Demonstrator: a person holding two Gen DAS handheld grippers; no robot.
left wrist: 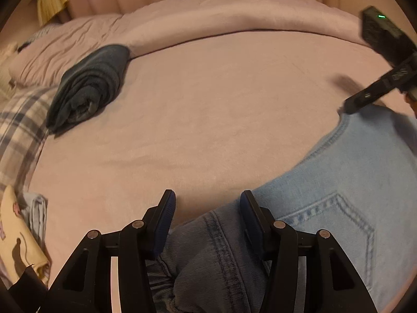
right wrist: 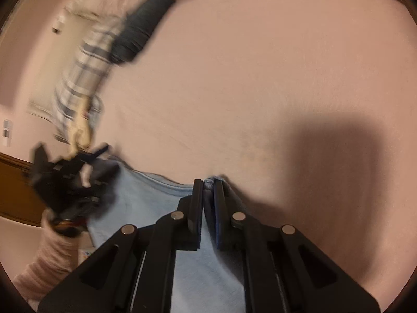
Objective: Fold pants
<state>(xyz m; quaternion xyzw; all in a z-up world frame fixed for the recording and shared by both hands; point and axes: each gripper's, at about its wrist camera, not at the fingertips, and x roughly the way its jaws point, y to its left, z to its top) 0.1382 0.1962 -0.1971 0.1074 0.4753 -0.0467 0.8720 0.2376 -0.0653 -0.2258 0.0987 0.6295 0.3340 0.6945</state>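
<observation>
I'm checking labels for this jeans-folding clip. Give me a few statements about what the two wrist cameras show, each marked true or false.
1. The right gripper is shut on the light blue jeans. True.
2. The left gripper has its jaws closed flat together. False: they stand apart, with denim between them.
3. A dark folded garment lies on the pink bedspread. True.
4. The jeans are dark green. False: they are light blue.
</observation>
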